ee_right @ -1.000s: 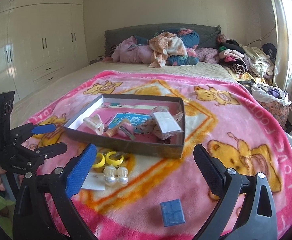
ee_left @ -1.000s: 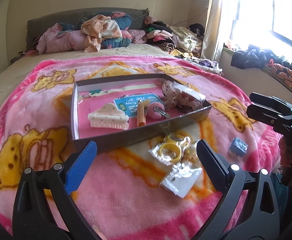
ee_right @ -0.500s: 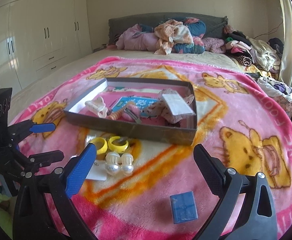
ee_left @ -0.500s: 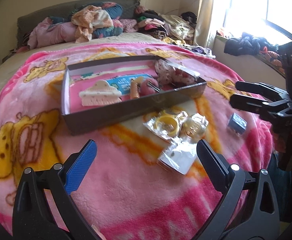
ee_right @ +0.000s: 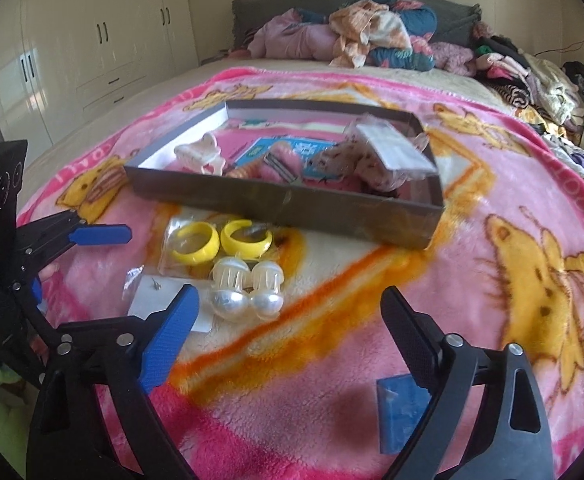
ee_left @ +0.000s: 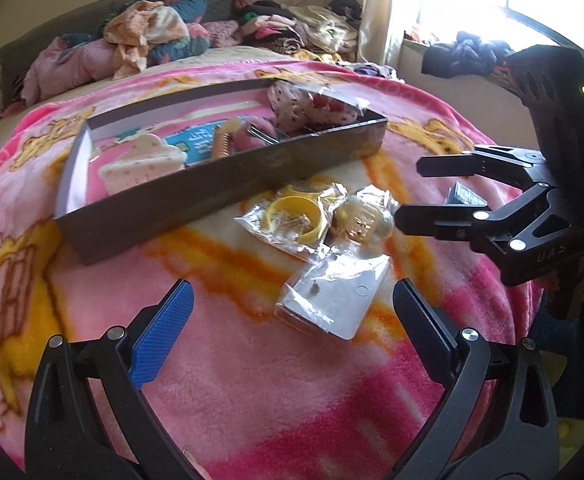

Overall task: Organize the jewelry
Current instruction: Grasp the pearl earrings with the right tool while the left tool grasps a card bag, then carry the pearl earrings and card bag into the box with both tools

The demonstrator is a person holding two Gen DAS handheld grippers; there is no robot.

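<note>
Loose jewelry lies on the pink blanket in front of a dark shallow tray (ee_left: 220,196) (ee_right: 292,204). There is a bag of yellow hoop earrings (ee_left: 296,216) (ee_right: 220,242), a pair of pearl earrings (ee_left: 366,216) (ee_right: 248,288) and a white stud card (ee_left: 332,300) (ee_right: 152,296). My left gripper (ee_left: 288,300) stands open just above the stud card. My right gripper (ee_right: 290,300) (ee_left: 410,192) hovers over bare blanket right of the pearls. Its jaws are closing, still wide, with nothing between them. A small blue box (ee_right: 402,408) lies by its right finger.
The tray holds a cream hair claw (ee_right: 200,156), an orange spiral tie, a pink clip and wrapped packets (ee_right: 388,156). Piled clothes (ee_right: 356,40) lie at the headboard and along the window side. White wardrobes (ee_right: 92,40) stand on the left.
Both grippers have come down and closer to the loose jewelry, which now looks larger. The right gripper's jaws stand slightly narrower than before.
</note>
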